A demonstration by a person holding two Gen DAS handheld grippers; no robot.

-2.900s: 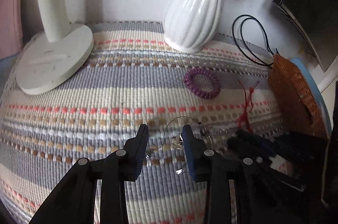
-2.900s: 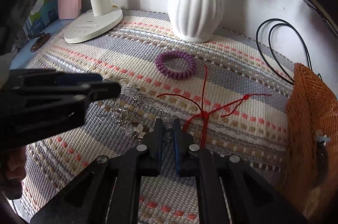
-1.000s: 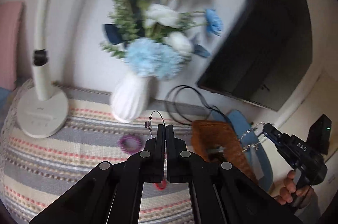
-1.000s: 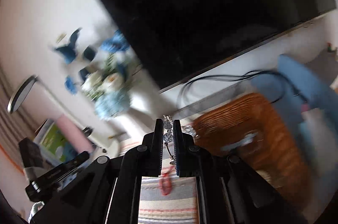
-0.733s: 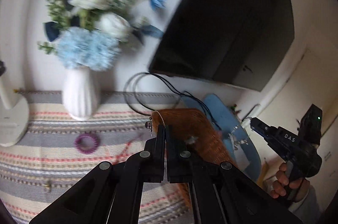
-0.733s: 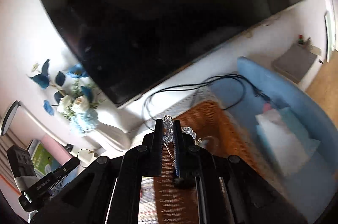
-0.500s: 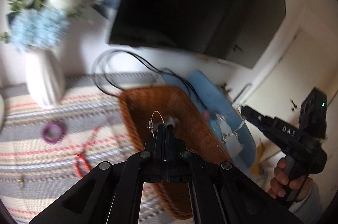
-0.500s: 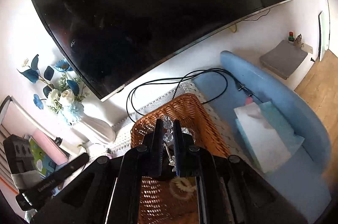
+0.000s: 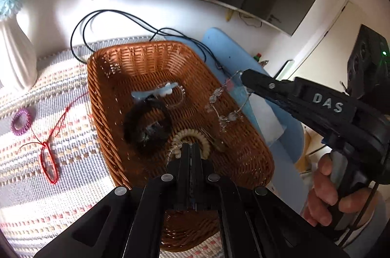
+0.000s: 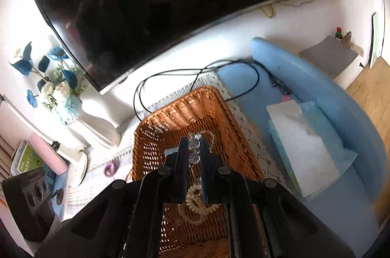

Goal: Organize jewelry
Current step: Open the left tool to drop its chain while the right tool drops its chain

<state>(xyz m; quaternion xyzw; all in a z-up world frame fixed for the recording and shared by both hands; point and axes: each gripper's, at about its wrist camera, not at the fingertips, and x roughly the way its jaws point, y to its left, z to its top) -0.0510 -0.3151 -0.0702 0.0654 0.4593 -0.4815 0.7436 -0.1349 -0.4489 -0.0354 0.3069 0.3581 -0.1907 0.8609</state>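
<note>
Bead bracelet (image 9: 223, 109) hangs over basket (image 9: 117, 55), both jaws clamped on it; several pieces already inside. Red cord (image 9: 48, 148), purple hair tie (image 9: 21, 121) left on worktop.

Open room above the basket (image 9: 107, 97), scrunchie (image 9: 146, 126) and coil tie (image 9: 192, 136) inside.

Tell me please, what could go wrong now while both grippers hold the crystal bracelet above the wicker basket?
1. The crystal bracelet hangs near the basket right rim; released now, part may drape over the edge.
2. It may land on the cream coil hair tie and black scrunchie and tangle.
3. The left gripper and right gripper each pinch an end; pulling apart could strain the thin wire.
</note>
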